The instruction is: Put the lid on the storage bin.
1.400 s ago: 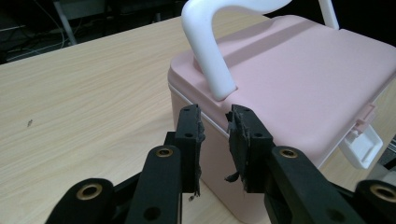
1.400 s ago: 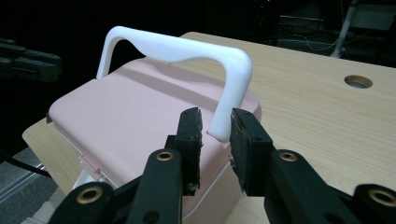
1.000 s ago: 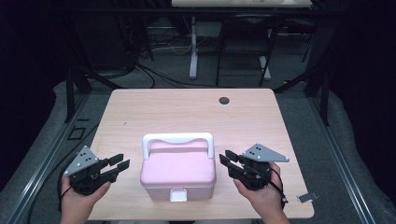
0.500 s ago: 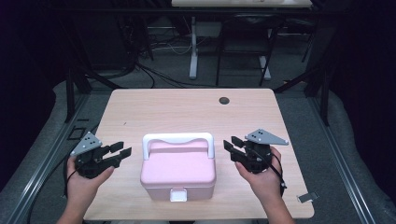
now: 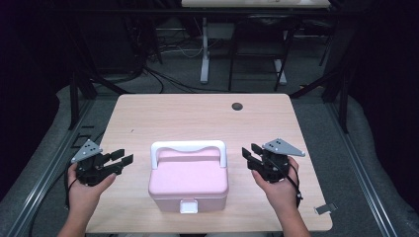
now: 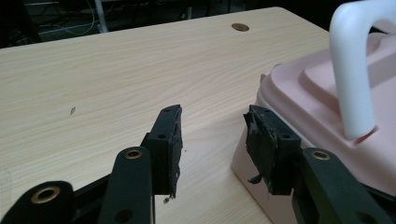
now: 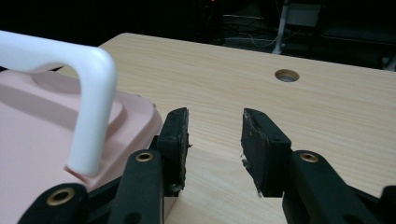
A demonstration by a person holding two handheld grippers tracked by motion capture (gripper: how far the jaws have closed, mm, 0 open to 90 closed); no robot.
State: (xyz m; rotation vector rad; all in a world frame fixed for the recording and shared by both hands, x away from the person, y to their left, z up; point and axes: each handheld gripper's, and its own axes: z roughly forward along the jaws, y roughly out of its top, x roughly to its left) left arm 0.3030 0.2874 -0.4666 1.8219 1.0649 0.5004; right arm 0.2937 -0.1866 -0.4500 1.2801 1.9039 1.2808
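We are holding 2 black two-jaw grippers low at the near end of the pale wooden table (image 5: 197,113). Our left gripper (image 5: 118,163) is hovering just beside the left wall of the pink plastic box with a white arched handle (image 5: 188,178), its jaws standing parted with nothing between them; in the left gripper view (image 6: 212,135) the outer jaw is sitting close against the box's near corner. Our right gripper (image 5: 250,157) is hanging just beside the box's right side, jaws likewise apart and gripping nothing. The box is sitting closed, its white latch (image 5: 188,206) facing us. Farther off, we are seeing 1 round cable hole (image 5: 237,106) near the table's far edge.
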